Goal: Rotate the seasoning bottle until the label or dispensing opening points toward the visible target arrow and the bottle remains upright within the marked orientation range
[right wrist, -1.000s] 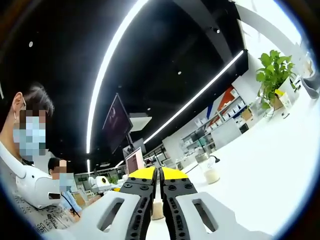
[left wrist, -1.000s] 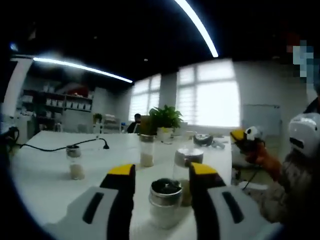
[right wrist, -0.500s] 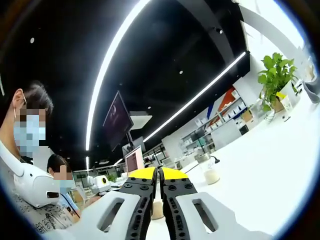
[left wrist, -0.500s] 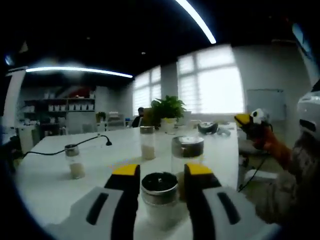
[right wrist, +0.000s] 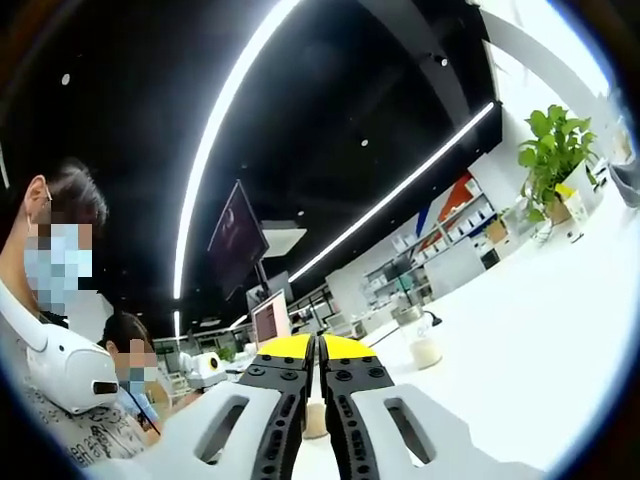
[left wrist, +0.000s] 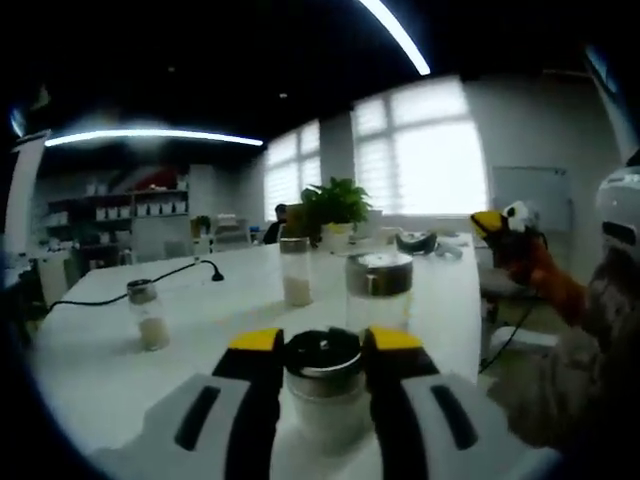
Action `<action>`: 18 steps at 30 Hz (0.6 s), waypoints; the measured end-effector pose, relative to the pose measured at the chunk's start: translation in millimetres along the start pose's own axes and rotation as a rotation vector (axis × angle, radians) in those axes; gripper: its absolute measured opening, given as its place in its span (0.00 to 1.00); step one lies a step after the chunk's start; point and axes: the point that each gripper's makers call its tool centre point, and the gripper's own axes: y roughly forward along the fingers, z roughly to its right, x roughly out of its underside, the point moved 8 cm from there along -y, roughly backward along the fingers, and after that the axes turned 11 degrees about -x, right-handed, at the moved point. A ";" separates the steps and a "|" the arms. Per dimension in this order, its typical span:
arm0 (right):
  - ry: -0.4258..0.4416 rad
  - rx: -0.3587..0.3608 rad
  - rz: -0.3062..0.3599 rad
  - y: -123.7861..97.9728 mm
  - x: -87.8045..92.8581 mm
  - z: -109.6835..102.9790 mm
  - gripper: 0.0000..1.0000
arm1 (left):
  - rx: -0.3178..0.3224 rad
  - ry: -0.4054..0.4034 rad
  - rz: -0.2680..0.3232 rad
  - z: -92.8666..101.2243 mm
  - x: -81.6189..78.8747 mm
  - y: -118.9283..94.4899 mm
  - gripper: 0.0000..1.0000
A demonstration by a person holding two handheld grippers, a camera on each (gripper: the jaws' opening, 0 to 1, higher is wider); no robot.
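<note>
Left gripper (left wrist: 322,345) fingers closed around the seasoning bottle (left wrist: 324,385), upright on the white desk (left wrist: 90,375), three other bottles behind it, taller bottle (left wrist: 378,290) just beyond, potted plant (left wrist: 335,208) far back, right gripper (right wrist: 317,348) fingers pressed together, holding nothing

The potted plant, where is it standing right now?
In the left gripper view the potted plant stands at the table's far end before the windows, behind the seasoning bottles.
</note>
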 end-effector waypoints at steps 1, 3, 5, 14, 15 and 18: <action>0.001 -0.004 0.001 0.6 -0.3 0.1 0.00 | -0.001 -0.001 0.001 0.3 0.0 0.0 0.34; 0.003 -0.011 0.002 1.5 -1.0 1.3 0.00 | 0.002 0.009 0.003 0.3 0.2 -0.3 0.34; 0.008 -0.017 0.001 2.3 -0.9 3.4 0.00 | 0.014 0.013 0.005 -0.5 0.5 -0.3 0.34; -0.002 -0.067 -0.016 16.6 -5.8 0.7 0.00 | 0.060 0.001 0.012 -1.8 1.9 1.4 0.34; -0.011 -0.072 -0.015 18.7 -7.9 -0.4 0.00 | 0.064 0.002 0.015 -1.9 2.1 1.3 0.34; -0.050 -0.073 -0.024 24.0 -13.1 -1.1 0.04 | 0.100 -0.018 0.029 -1.8 -1.2 1.5 0.41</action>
